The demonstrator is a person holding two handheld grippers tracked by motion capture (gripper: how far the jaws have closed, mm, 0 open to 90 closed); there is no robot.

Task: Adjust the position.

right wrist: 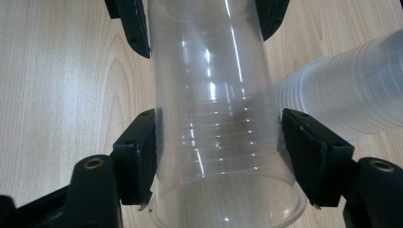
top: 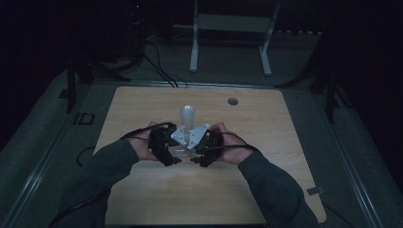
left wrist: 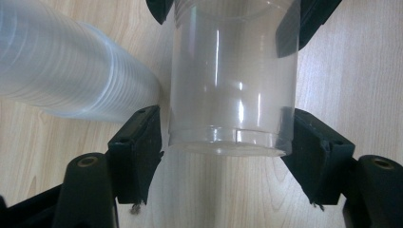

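High view: dim room, wood table (top: 142, 104) w/ a round hole near far edge. Both forearms in from bottom, dark sleeves, hands meeting mid-table, knuckles outward, L gripper (top: 170, 153) & R gripper (top: 202, 153) tilted toward each other, grey plates nearly touching. Pale stack (top: 187, 116) just beyond the hands, lying pointed away; cup itself hard to make out here, hidden between tools. Left gripper view: clear cup (left wrist: 233, 80) end-on to camera, closed base nearest, between the black jaws; right pad flush on wall, left pad at the base edge w/ barely a sliver, so clamped on cup or very near it. Other tool's jaws at top, gripping same cup's far part. Ribbed translucent stack (left wrist: 66, 71) lying on wood just left of cup. Right gripper view: same cup (right wrist: 218, 118) from the other end, open rim nearest, faint rings round the wall, both pads pressed on its sides — clamped. Stack (right wrist: 347, 95) at right, close beside cup. Thin glossy plastic, smooth, slightly tapered; matte black blocky pads.
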